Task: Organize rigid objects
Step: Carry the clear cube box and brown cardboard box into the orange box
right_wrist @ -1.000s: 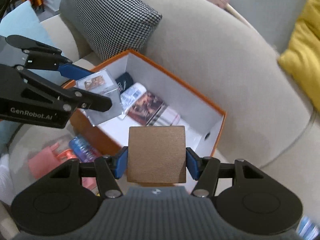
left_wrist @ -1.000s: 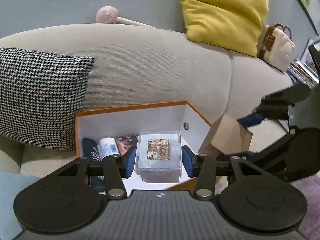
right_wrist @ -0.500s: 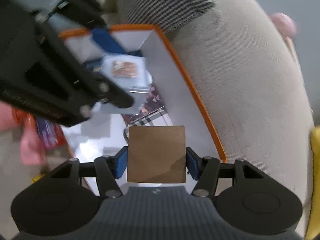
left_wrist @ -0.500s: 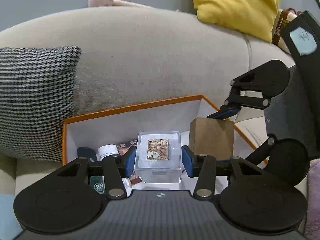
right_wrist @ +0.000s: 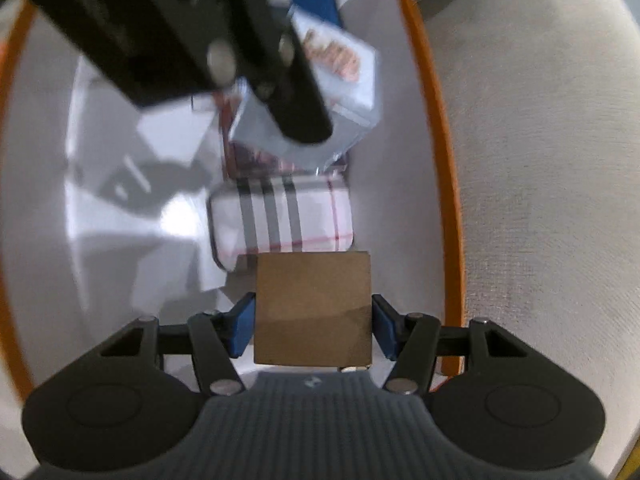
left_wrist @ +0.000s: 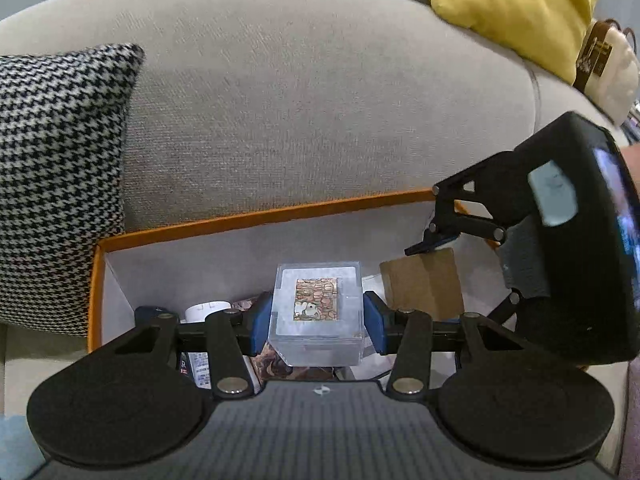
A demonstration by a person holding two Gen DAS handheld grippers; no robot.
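My left gripper (left_wrist: 318, 318) is shut on a clear plastic cube (left_wrist: 318, 312) with a small picture on top, held over the orange-rimmed white box (left_wrist: 260, 216). My right gripper (right_wrist: 313, 326) is shut on a brown wooden block (right_wrist: 313, 308) and points steeply down into the same box (right_wrist: 436, 128). In the left wrist view the right gripper (left_wrist: 430, 246) holds the wooden block (left_wrist: 422, 284) at the box's right end. In the right wrist view the left gripper's dark arm (right_wrist: 192, 36) and the clear cube (right_wrist: 340, 80) fill the upper part.
In the box lie a plaid case (right_wrist: 280, 220), a white bottle (left_wrist: 208, 308), a dark item (left_wrist: 146, 312) and a printed card. The box sits on a beige sofa (left_wrist: 320, 100) beside a houndstooth cushion (left_wrist: 60, 180). A yellow cushion (left_wrist: 512, 8) and a cream bag (left_wrist: 604, 72) rest farther right.
Both grippers have come down toward the box, each keeping its object. The right gripper rolled and now points down inside the box, with the wooden block low at the right end.
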